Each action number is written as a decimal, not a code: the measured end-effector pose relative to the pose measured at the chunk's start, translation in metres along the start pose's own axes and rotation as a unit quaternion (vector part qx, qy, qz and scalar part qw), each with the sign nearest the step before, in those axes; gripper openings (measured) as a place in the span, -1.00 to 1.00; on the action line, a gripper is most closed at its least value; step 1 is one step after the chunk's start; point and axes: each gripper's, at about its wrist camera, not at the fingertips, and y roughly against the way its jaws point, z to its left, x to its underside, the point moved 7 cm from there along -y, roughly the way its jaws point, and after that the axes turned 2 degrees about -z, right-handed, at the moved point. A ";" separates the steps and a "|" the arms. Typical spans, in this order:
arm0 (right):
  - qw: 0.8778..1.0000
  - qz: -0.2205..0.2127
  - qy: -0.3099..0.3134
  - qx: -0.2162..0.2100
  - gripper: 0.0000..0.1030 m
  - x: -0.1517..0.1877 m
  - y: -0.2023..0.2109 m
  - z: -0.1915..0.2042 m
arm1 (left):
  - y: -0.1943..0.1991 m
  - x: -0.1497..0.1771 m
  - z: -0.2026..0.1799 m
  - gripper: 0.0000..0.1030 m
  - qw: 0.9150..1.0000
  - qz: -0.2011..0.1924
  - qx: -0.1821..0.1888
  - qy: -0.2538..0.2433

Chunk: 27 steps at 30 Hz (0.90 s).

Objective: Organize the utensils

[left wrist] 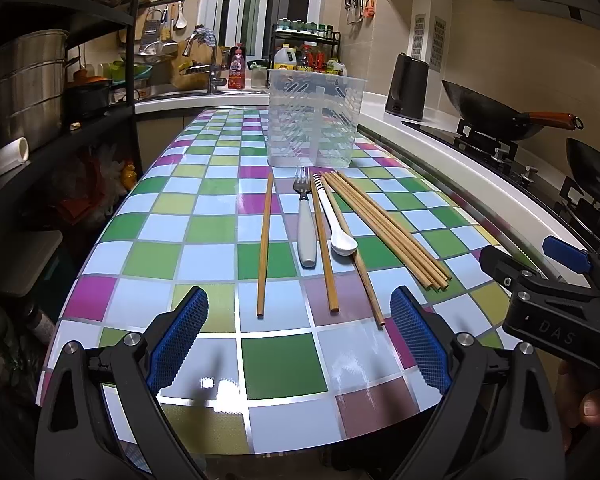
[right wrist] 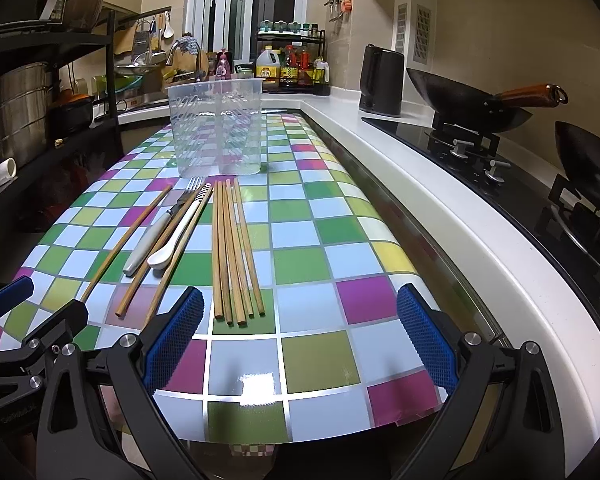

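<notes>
On the checkered table point(left wrist: 284, 364) lie a fork with a white handle point(left wrist: 305, 224), a white spoon point(left wrist: 333, 220), three loose wooden chopsticks point(left wrist: 264, 244) and a bundle of several chopsticks point(left wrist: 387, 228). A clear plastic utensil holder point(left wrist: 313, 120) stands upright behind them. My left gripper point(left wrist: 300, 344) is open and empty above the table's near edge. My right gripper point(right wrist: 300, 340) is open and empty, just behind the bundle point(right wrist: 234, 252). The right wrist view also shows the fork point(right wrist: 160, 228), spoon point(right wrist: 178, 232) and holder point(right wrist: 216, 128). The right gripper's body point(left wrist: 555, 300) shows at the right of the left wrist view.
A white counter point(right wrist: 439, 216) runs along the table's right side with a black kettle point(right wrist: 381, 80), a stove and two woks point(right wrist: 471, 100). A dark shelf rack with pots point(left wrist: 28, 88) stands on the left. A sink and bottles point(left wrist: 300, 60) are at the back.
</notes>
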 end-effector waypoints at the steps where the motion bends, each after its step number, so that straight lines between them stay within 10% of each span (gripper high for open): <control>1: 1.000 -0.001 -0.001 0.001 0.84 0.000 0.000 -0.001 | 0.000 0.000 0.000 0.74 1.000 0.000 0.000 0.000; 27: 1.000 0.001 -0.011 -0.011 0.83 0.000 0.002 0.000 | 0.000 0.000 -0.002 0.68 1.000 0.000 0.004 0.000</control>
